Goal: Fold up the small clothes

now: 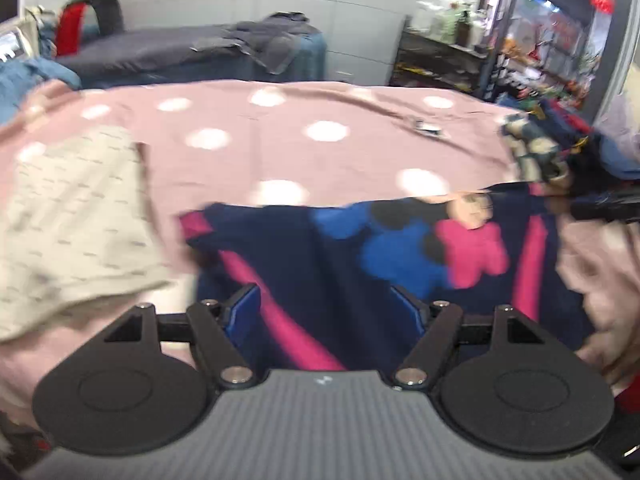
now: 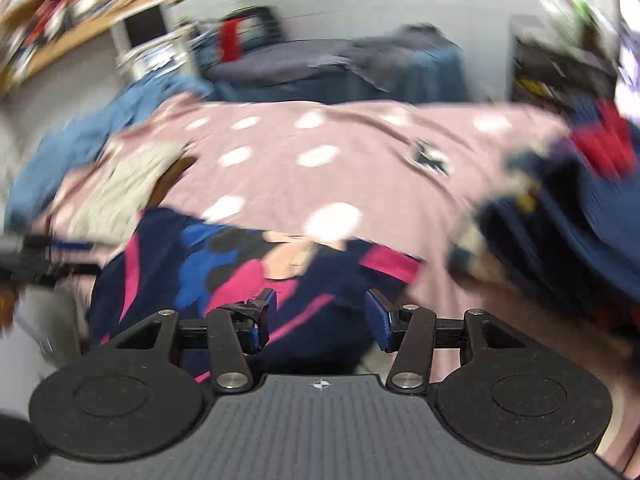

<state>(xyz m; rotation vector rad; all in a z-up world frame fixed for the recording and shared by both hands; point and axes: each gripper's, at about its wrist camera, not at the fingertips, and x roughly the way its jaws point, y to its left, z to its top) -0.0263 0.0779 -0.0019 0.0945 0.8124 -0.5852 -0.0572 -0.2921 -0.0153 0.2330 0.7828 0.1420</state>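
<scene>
A small navy garment [image 1: 360,256] with pink stripes and a blue, pink and black cartoon print lies spread on the pink dotted bedspread [image 1: 280,136]. My left gripper [image 1: 326,304] is open just above its near edge, fingers wide apart. In the right wrist view the same garment [image 2: 224,272] lies at lower left. My right gripper [image 2: 320,312] is open above its right part. The other gripper shows at the left edge [image 2: 36,260], and in the left wrist view at the right edge [image 1: 600,200]. Both views are motion-blurred.
A cream printed garment [image 1: 72,220] lies left on the bedspread, also seen in the right wrist view [image 2: 128,188]. A pile of dark blue and red clothes [image 2: 580,208] sits at the right. A small dark object [image 1: 428,130] lies mid-bed. Beyond stands a grey bed [image 1: 180,52].
</scene>
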